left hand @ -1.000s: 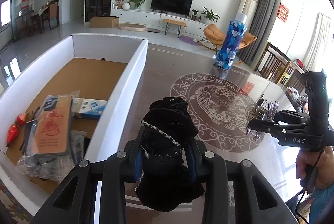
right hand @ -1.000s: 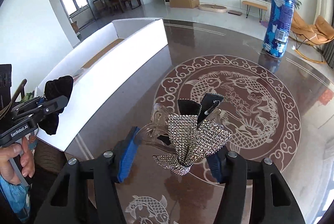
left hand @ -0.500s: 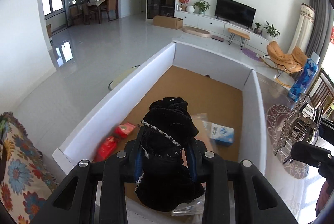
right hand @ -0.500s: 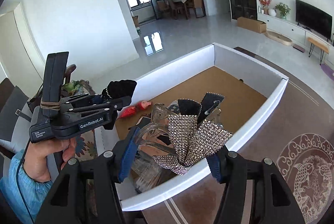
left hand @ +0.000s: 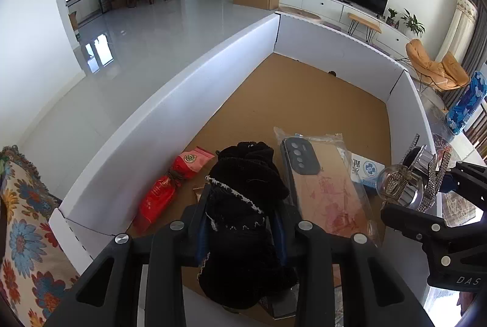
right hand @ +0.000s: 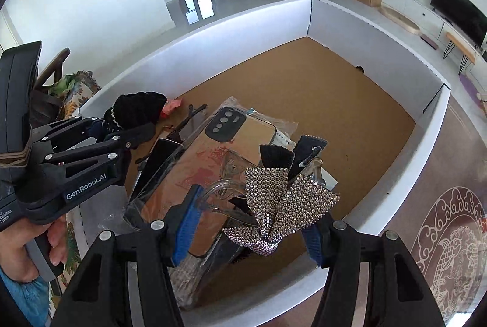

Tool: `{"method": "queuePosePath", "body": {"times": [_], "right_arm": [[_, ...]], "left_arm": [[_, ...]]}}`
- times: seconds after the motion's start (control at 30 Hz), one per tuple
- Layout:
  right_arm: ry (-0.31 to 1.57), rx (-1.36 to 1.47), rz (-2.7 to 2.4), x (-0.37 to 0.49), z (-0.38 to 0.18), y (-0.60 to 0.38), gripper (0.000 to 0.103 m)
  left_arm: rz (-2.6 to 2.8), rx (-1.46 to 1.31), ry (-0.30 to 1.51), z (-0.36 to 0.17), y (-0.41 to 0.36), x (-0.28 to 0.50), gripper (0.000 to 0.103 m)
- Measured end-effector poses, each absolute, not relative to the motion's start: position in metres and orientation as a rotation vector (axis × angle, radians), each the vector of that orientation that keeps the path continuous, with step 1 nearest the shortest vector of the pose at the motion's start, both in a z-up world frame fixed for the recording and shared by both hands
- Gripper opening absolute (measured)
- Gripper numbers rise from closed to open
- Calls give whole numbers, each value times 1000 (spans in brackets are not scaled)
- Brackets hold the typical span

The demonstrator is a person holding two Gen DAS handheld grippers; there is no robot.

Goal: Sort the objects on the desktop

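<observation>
Fingers (left hand: 240, 223) pinch one black scrunchie (left hand: 243, 190), others (right hand: 246, 223) apparently gripping one rhinestone bow clip (right hand: 283, 202).

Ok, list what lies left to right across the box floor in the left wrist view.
Red packet → black scrunchie in the left gripper → bagged phone case → blue-and-white carton → rhinestone hair clip in the right gripper.

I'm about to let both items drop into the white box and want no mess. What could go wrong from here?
1. The rhinestone hair clip hangs over the bagged phone case; dropped there, it could slide off or scratch it.
2. The two grippers, left and right, sit close together over the near end, so they might bump.
3. The black scrunchie is soft and may snag on the left jaws instead of falling.
</observation>
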State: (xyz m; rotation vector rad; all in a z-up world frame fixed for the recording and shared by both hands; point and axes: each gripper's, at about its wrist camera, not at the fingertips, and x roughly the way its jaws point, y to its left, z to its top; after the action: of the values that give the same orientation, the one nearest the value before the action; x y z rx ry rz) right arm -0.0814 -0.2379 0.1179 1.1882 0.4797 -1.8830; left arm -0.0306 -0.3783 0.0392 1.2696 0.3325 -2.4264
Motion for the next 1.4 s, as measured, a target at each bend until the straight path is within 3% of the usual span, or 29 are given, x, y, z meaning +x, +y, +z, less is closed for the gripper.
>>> {"method": "queuePosePath", "body": {"times": [0.03,0.13,0.2,0.3,0.33,0.37,0.4,0.6,1.4], "right_arm": [[478,1189,-1882,-83,117,-238,65],[481,1175,-1904,-87,117,-240,93],[479,1151,-1916,-87,121,-240,94],[482,1129,-1928,-86,129,-238,94],[477,1122,-1931,-86,131,-236,94],[473,1116,-1935,-85,132,-234,94],[472,1109,-1941,-85,134,-231,94],[501,1089,-1983,-82,137,-217,101],[479,1104,-2012,-85,139,-194,101]], "left_arm": [[-2424,1273,332,39,-377,-31,34],[-2408,1276,334,36,-375,-32,37],[-2388,1263,320,37,-374,-32,40],[-2367,1237,281,43,-372,-29,65],[-2364,1216,267,46,-371,-28,80],[-2361,1193,250,50,-368,-26,88],[-2357,1177,238,53,-367,-25,89],[-2331,1145,287,66,-361,-16,91],[-2200,1061,373,97,-316,-5,92]]}}
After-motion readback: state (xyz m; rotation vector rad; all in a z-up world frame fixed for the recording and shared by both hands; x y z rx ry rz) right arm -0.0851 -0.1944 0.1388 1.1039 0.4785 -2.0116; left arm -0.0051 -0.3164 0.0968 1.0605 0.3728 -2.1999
